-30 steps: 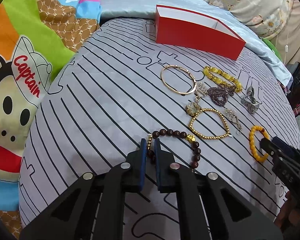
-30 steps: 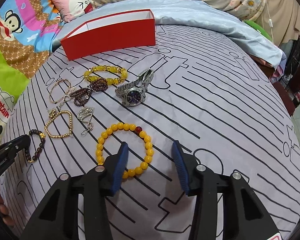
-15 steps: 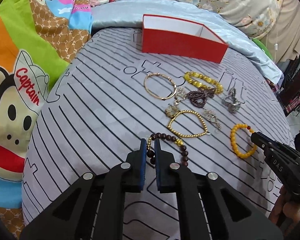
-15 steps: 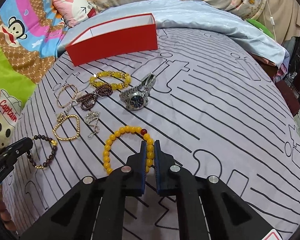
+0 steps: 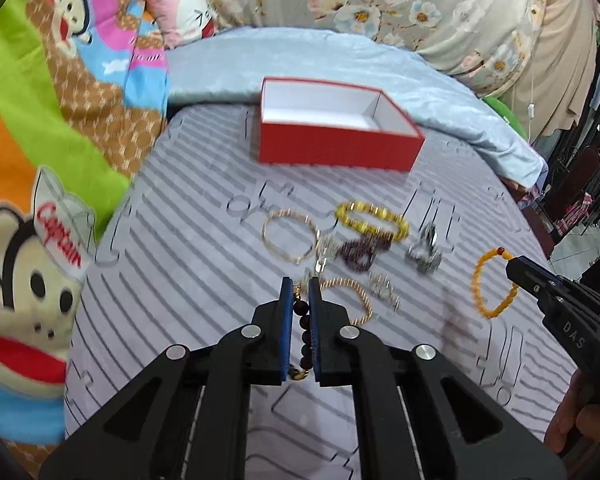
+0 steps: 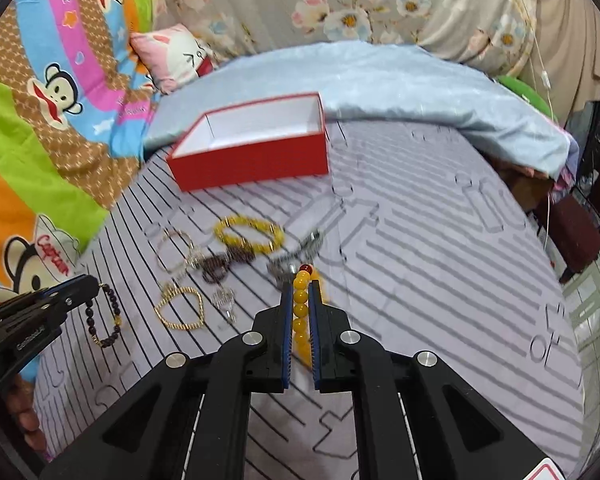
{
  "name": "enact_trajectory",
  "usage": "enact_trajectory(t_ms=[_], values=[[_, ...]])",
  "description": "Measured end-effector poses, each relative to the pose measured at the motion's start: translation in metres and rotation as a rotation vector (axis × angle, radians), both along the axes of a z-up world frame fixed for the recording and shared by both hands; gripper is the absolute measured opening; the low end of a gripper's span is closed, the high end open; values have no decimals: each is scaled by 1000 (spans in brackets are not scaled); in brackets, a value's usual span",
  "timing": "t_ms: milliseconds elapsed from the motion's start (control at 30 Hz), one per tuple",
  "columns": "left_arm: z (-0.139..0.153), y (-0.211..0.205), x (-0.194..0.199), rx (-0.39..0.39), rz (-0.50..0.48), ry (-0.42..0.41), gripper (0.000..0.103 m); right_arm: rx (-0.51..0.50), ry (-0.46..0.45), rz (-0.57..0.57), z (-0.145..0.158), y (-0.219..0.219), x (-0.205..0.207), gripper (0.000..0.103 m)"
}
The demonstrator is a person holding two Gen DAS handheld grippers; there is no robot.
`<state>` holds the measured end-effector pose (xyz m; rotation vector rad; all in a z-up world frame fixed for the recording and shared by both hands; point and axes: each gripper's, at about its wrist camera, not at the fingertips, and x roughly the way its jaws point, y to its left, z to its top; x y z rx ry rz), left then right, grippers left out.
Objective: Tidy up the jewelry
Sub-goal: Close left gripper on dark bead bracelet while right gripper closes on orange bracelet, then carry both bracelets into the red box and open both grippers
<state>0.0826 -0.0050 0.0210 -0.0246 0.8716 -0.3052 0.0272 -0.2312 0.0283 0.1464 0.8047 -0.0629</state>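
Above the striped bed (image 5: pixel 188 240), each gripper's fingers pinch a dangling bracelet by few beads; swinging toward the red box (image 5: pixel 332 148) could slip one loose.

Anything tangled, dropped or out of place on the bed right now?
Nothing is dropped. The one oddity: the dark purple bracelet lies bunched against the yellow bracelet and a silver piece, overlapping, so they may snag. The red box sits upright.
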Motion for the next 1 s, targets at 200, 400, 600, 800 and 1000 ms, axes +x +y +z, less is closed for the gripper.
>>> enact_trajectory(t_ms=[200, 400, 600, 800, 1000], values=[[36, -17, 41, -17, -32, -83, 7, 16, -53, 48, 27, -5, 46, 7], [66, -42, 98, 7, -38, -184, 7, 31, -98, 106, 51, -8, 114, 7], [77, -67, 175, -30, -68, -196, 7, 101, -105, 190, 58, -11, 201, 7], [46, -91, 257, -63, -128, -121, 7, 165, -67, 239, 37, -12, 280, 7], [5, -102, 308, -67, -122, -48, 7, 134, 5, 241, 2, -8, 330, 7]])
